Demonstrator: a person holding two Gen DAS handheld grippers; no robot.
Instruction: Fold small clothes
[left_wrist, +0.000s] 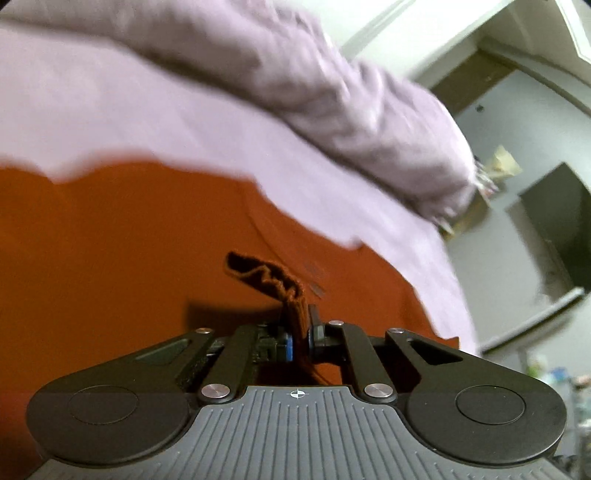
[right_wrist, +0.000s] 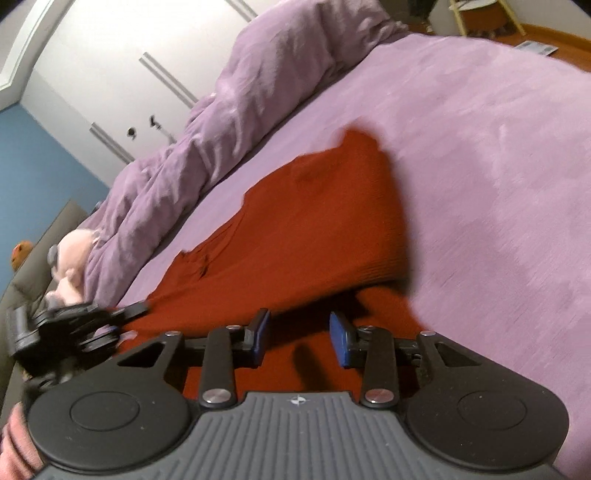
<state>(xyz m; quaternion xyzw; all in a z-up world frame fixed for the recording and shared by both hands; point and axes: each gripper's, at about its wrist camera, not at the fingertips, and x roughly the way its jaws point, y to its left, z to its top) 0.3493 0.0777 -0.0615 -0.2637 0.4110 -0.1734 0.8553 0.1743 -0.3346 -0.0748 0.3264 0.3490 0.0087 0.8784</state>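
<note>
A rust-red knit garment (right_wrist: 314, 229) lies spread on a purple bed sheet (right_wrist: 498, 155); it also fills the left wrist view (left_wrist: 110, 240). My left gripper (left_wrist: 301, 325) is shut on a bunched edge of the garment (left_wrist: 273, 280), which sticks up between its fingers. In the right wrist view the left gripper (right_wrist: 122, 314) shows at the garment's left edge. My right gripper (right_wrist: 300, 338) is open and empty, its blue pads (right_wrist: 338, 334) just above the garment's near edge, where a fold lies over a lower layer.
A crumpled purple duvet (right_wrist: 236, 122) runs along the far side of the bed, also in the left wrist view (left_wrist: 332, 96). A pink stuffed toy (right_wrist: 72, 258) lies at its left end. White wardrobe doors (right_wrist: 110, 74) stand behind.
</note>
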